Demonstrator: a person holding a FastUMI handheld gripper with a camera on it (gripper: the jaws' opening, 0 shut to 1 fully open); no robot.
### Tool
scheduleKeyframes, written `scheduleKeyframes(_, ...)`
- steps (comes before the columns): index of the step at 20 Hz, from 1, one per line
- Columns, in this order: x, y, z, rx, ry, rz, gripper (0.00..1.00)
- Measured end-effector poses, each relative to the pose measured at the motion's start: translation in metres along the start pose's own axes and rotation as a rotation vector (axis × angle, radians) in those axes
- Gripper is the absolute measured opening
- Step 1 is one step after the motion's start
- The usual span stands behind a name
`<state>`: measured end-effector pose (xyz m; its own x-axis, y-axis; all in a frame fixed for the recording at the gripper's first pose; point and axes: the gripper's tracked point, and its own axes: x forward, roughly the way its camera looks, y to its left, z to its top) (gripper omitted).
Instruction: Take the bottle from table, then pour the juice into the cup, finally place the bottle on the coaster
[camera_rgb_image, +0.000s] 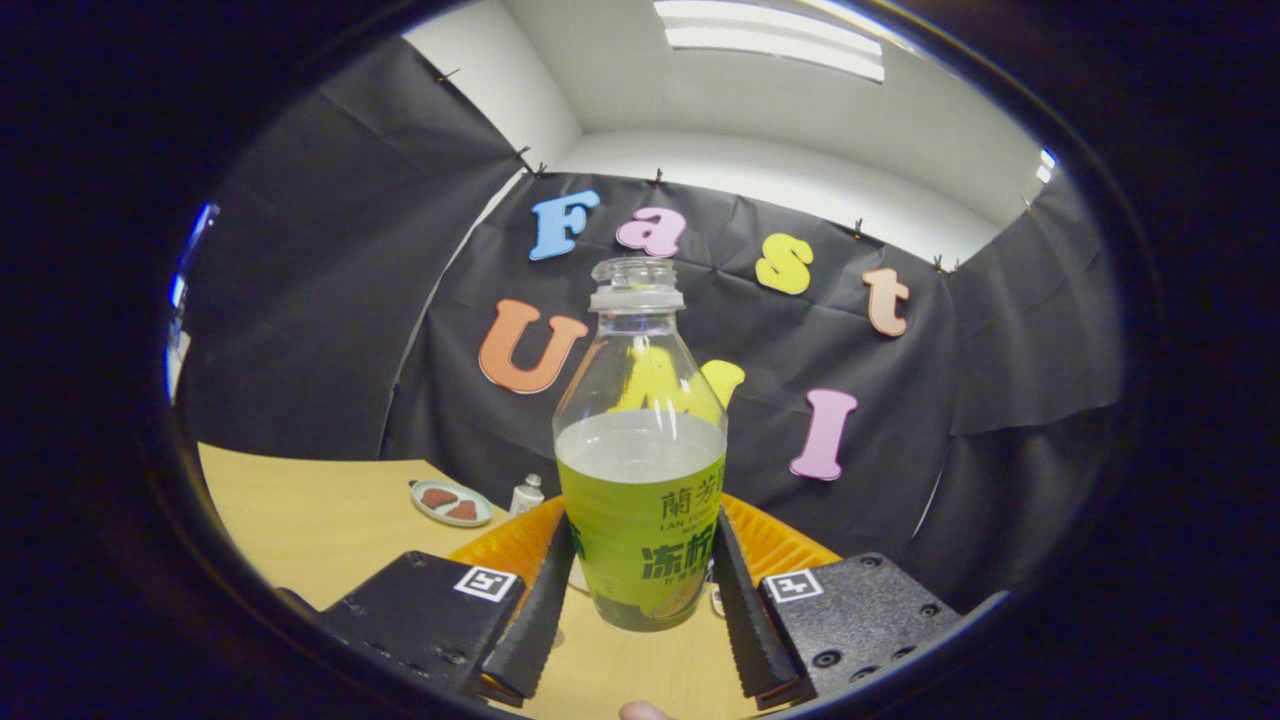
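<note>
- Gripper (640, 600) closed around the bottle (640, 470), one toothed finger pressed on each side of the green label, low on the body.
- Bottle held upright between the fingers, base apparently clear of the wooden table (300, 510); whether lifted or just resting cannot be told for sure.
- No cap on the neck, mouth open; liquid level at about the top of the label, roughly half full.
- Orange ribbed thing (500, 545) directly behind the bottle, spreading out on both sides of it, too hidden to tell whether coaster or tray.
- Small plate with two reddish pieces (452, 502) farther back on the table, a small white tube-like bottle (527, 493) just beside it.
- Something pale at the very bottom between the fingers, probably a fingertip (645, 711) of the person holding the tool.
- Step in hand, by judgement: the take, with the grasp made and the bottle likely just coming off the table; pouring not yet begun, since the liquid sits level.
- Cup not made out here, so next move calls for finding it first, then carrying the bottle over upright.
- With the mouth open, calls for a steady carry and a slow tilt over the cup's rim.
- Grip low on a smooth, rounded body: risk of slipping or swinging when tilted, so firm pressure needed throughout.
</note>
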<state>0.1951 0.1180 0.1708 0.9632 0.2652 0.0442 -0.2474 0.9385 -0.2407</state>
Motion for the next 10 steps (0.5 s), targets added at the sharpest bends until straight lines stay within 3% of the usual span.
scheduleKeyframes(4, 0.037, 0.021, -0.011, 0.084, 0.011, 0.055, 0.76)
scheduleKeyframes(10, 0.097, 0.055, -0.086, 0.274, 0.119, 0.133, 0.77)
